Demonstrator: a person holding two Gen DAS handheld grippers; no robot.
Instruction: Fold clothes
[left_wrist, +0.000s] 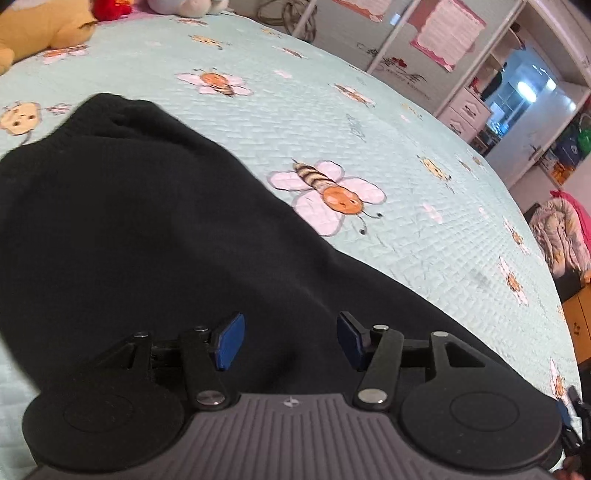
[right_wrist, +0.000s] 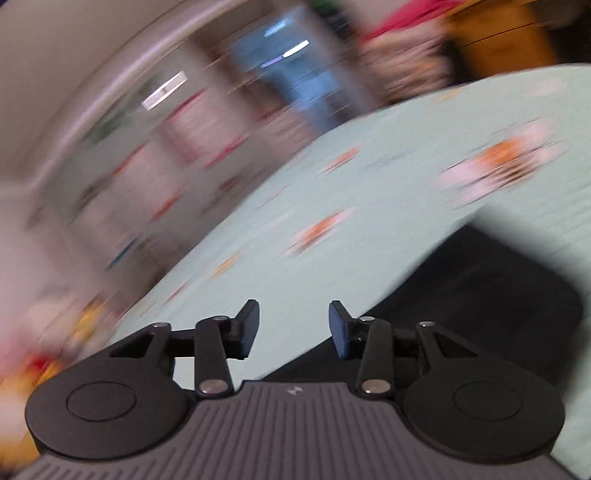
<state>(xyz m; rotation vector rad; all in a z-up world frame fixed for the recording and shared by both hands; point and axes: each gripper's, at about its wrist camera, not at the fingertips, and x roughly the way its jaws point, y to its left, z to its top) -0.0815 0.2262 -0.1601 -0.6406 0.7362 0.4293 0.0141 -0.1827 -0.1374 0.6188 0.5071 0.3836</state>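
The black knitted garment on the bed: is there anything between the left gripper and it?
Nothing visible is in the way. The left gripper hangs with open jaws directly over the black knitted garment, which lies on the pale green quilted bedspread with bee prints; only air separates them.

The left hand-held gripper (left_wrist: 291, 341) hovers, jaws apart, over a black garment (left_wrist: 147, 236) on the bee-print bedspread (left_wrist: 369, 122).

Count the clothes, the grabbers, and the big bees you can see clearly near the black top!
Black garment: 1
Grippers: 2, left gripper and right gripper
Large clear bees on the bedspread: 2, and
Total: 5
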